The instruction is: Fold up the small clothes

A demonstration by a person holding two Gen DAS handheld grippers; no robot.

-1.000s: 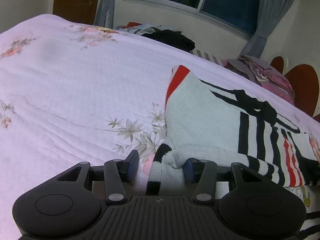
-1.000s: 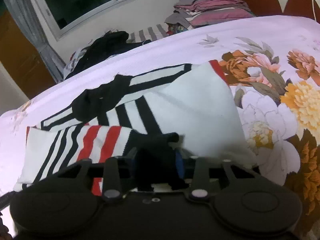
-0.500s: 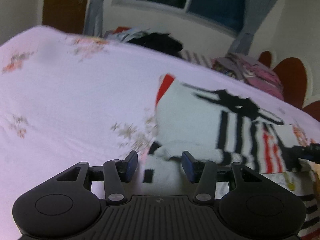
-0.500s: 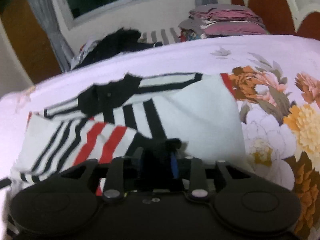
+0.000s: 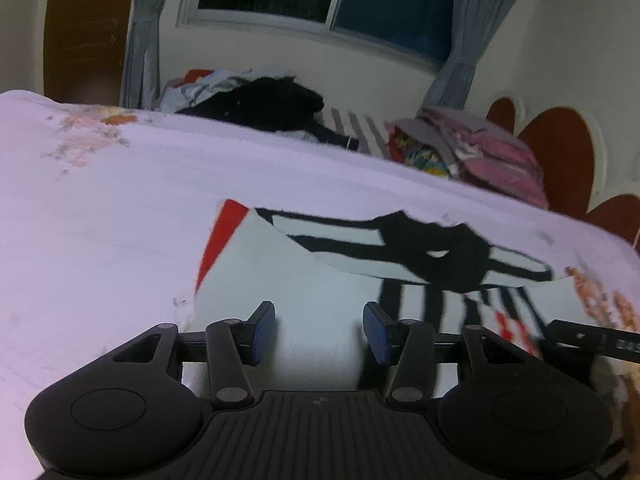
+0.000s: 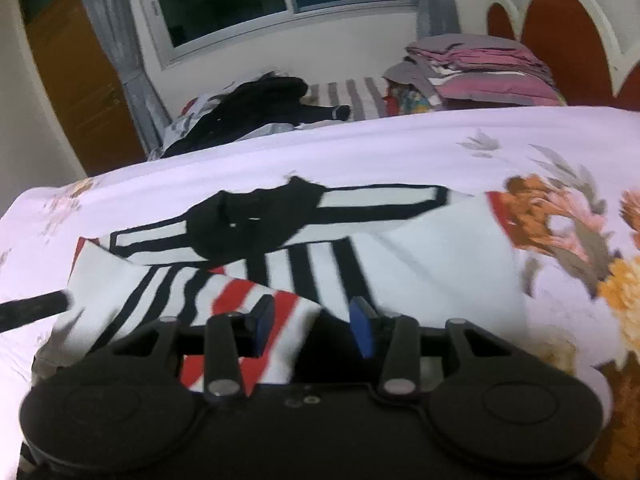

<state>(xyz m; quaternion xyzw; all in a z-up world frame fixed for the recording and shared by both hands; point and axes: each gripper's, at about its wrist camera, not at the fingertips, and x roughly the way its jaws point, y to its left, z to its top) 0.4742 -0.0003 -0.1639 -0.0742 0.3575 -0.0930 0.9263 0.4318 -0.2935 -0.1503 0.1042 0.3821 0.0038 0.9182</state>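
A small white knit sweater [image 5: 320, 280] with black and red stripes lies folded on the bed; it also shows in the right wrist view [image 6: 440, 264]. Its black collar [image 5: 436, 252] lies toward the far side. My left gripper [image 5: 319, 332] is open, over the sweater's white near part, holding nothing. My right gripper [image 6: 316, 326] is open over the red-striped sleeve end [image 6: 256, 304], with cloth lying between and under its fingers. The right gripper's edge shows at the far right of the left view [image 5: 596, 340].
The pale pink floral bedsheet [image 5: 100, 220] covers the bed. Beyond the far edge lie a heap of dark clothes [image 5: 264, 100] and a stack of folded pink and grey laundry [image 6: 480, 76]. A red-brown headboard [image 6: 568, 36] is at the right.
Both grippers have let go: the right one was shut on a black sleeve end and has opened. The left has moved up over the sweater's white panel. The sweater's near part is folded over.
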